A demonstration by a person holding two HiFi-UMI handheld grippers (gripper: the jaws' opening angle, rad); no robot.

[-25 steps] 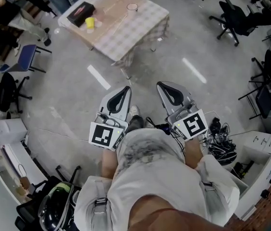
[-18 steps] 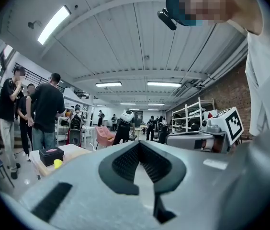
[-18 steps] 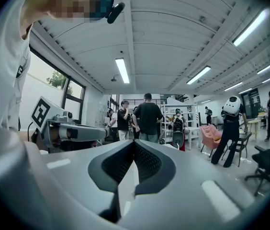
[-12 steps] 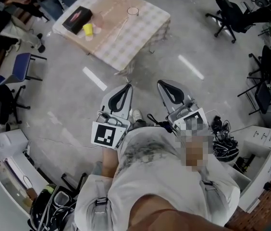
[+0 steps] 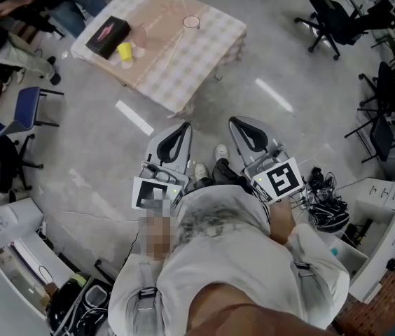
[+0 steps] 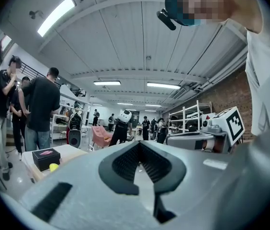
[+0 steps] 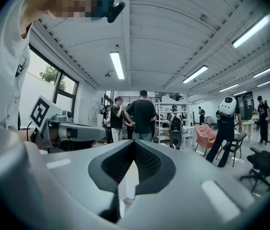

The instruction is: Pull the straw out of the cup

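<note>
Approach step. Left gripper (image 5: 182,128) and right gripper (image 5: 236,123) both closed, empty, well apart from table (image 5: 190,68). Cup (image 5: 192,22) at far edge; straw not discernible. Next: close in, open jaws.

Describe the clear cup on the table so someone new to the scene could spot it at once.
At the top of the head view stands a checked-cloth table. The clear cup sits alone near its far right edge, apart from the black box and the yellow cup at the left end. It alone is see-through, a pale round rim.
</note>
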